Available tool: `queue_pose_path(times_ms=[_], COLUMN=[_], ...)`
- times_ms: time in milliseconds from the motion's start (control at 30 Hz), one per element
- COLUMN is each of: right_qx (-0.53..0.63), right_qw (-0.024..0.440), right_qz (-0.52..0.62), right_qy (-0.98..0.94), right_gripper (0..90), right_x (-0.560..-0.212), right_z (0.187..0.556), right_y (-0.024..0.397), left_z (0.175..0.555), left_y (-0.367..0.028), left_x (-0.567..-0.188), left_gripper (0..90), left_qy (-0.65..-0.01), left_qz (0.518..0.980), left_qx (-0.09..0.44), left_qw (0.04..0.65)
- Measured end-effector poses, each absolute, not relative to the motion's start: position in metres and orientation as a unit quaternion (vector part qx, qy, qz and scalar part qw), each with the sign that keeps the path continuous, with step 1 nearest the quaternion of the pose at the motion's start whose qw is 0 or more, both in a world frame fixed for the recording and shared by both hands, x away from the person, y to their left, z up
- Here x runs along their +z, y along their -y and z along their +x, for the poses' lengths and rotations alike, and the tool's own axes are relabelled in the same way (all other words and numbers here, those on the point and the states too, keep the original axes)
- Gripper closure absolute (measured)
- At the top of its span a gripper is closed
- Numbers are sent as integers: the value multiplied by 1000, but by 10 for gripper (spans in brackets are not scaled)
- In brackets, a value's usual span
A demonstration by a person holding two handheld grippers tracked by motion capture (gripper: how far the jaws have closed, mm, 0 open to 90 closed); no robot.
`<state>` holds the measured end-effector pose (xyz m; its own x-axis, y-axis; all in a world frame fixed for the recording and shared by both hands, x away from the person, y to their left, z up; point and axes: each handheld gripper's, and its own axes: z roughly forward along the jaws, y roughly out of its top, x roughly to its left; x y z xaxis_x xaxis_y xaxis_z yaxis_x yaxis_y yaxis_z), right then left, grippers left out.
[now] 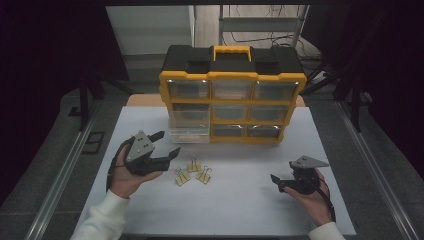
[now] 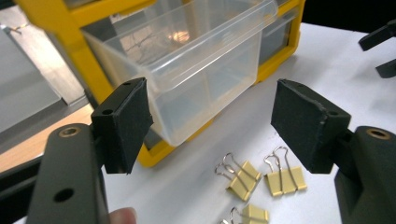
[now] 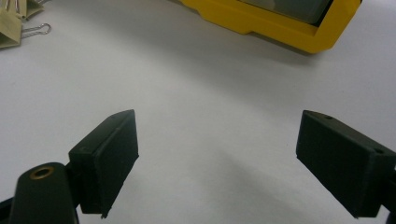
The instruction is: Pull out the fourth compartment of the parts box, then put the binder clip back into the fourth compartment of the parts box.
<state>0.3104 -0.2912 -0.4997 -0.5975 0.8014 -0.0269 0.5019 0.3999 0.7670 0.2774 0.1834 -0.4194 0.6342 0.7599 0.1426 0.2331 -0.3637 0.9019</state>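
Three clips are lying on the worktop, near the open drawer. Left claw is hovering open beside them, empty; right claw is idling open. Risk: clips skidding away under a shallow pinch, or clipping the drawer's rim.

The left gripper is held raised in the left hand, jaws wide apart and empty. The right gripper is held low, likewise spread.

clear: front table | blocked: pulled-out drawer – binder clips
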Motion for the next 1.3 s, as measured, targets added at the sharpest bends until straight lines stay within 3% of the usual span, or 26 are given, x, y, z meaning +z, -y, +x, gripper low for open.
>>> queue_pose_path(times_ms=[167, 1300], right_qx=[373, 371], right_qw=[201, 202], right_qz=[401, 400], right_qy=[-812, -813], right_gripper=[136, 136], right_x=[-500, -500], right_z=[311, 311], right_y=[291, 289], left_z=[281, 291], left_y=[-194, -221], left_x=[-421, -441], left_gripper=[276, 181], left_qy=[-352, -383], left_qz=[761, 772], left_qx=[249, 185], left_qw=[484, 472])
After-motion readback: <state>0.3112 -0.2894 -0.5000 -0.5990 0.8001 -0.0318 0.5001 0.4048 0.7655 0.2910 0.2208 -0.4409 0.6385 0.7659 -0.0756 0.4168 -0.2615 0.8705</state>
